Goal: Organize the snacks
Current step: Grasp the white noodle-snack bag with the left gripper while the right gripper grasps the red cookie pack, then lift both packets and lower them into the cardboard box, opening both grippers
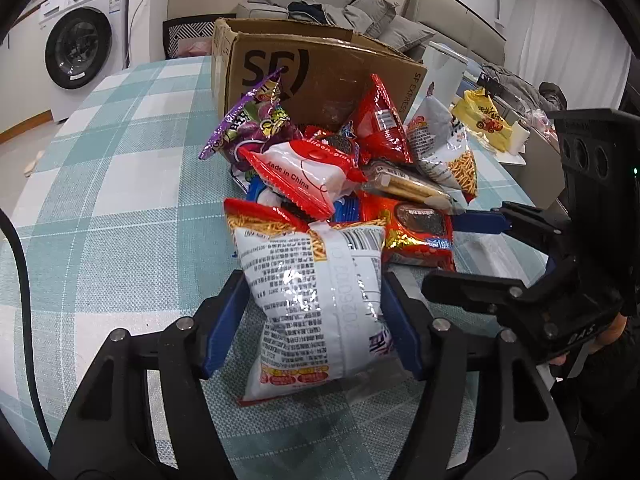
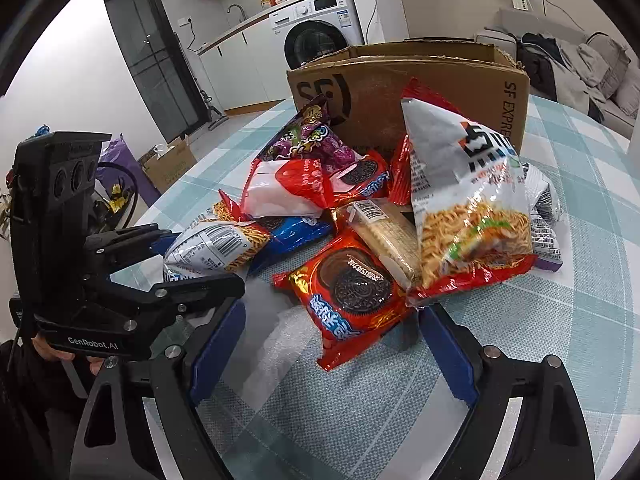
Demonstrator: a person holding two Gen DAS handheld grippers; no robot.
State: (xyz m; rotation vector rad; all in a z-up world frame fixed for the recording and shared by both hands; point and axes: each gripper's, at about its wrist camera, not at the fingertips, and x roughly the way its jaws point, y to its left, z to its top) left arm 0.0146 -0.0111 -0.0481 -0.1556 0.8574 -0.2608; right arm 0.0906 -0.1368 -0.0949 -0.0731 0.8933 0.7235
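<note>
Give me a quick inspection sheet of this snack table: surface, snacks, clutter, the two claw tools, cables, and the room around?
Surface: checked tablecloth over a table.
Job's things: cardboard box standing open at the back; a pile of snacks in front, with a noodle bag, a red cookie pack, a cracker pack, a purple bag.
Clutter: a yellow bag on the table's far end.
Grippers: left gripper has its fingers on either side of the noodle bag, and contact looks likely; right gripper is open, near the cookie pack, holding nothing.
Cables: a black cable at the left edge.
Surroundings: washing machine, sofa with clothes.
</note>
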